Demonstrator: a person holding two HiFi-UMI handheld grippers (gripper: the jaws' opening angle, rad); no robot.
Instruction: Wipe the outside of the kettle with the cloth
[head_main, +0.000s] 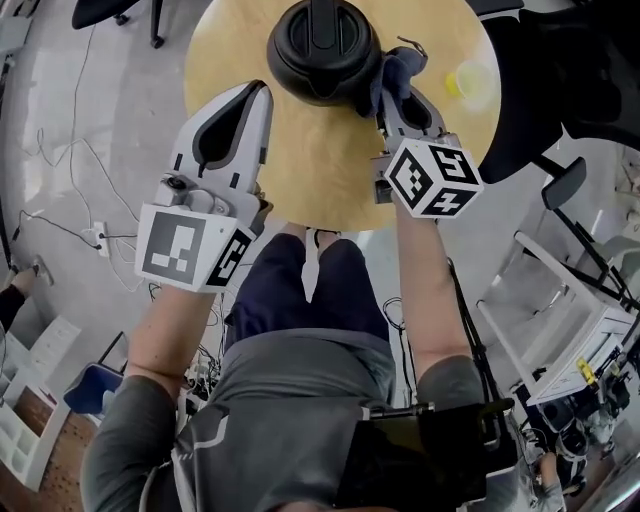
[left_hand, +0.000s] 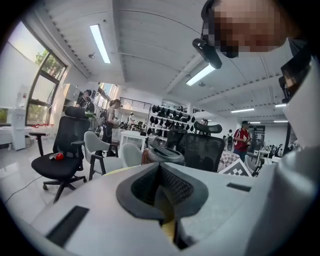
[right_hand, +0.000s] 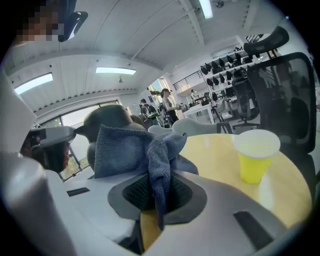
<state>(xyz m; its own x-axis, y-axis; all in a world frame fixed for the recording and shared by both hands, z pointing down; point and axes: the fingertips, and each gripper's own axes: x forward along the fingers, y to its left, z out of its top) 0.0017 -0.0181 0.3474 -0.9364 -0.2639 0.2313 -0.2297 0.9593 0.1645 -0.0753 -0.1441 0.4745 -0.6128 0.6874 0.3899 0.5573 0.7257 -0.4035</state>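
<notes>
A black kettle (head_main: 322, 50) stands at the far side of the round wooden table (head_main: 300, 170). My right gripper (head_main: 393, 98) is shut on a blue-grey cloth (head_main: 397, 72), which lies against the kettle's right side. In the right gripper view the cloth (right_hand: 137, 150) bunches between the jaws and covers part of the kettle (right_hand: 107, 119) behind it. My left gripper (head_main: 258, 93) is shut with nothing in it, its tips close to the kettle's lower left side; I cannot tell if they touch. The kettle's lid (left_hand: 165, 154) shows just beyond the left gripper (left_hand: 160, 169).
A yellow cup (head_main: 470, 82) stands on the table right of the kettle, also seen as a yellow cup (right_hand: 256, 154) in the right gripper view. Black office chairs (left_hand: 62, 150) and people stand further off. A white frame (head_main: 580, 320) is at right. Cables (head_main: 60, 190) lie on the floor at left.
</notes>
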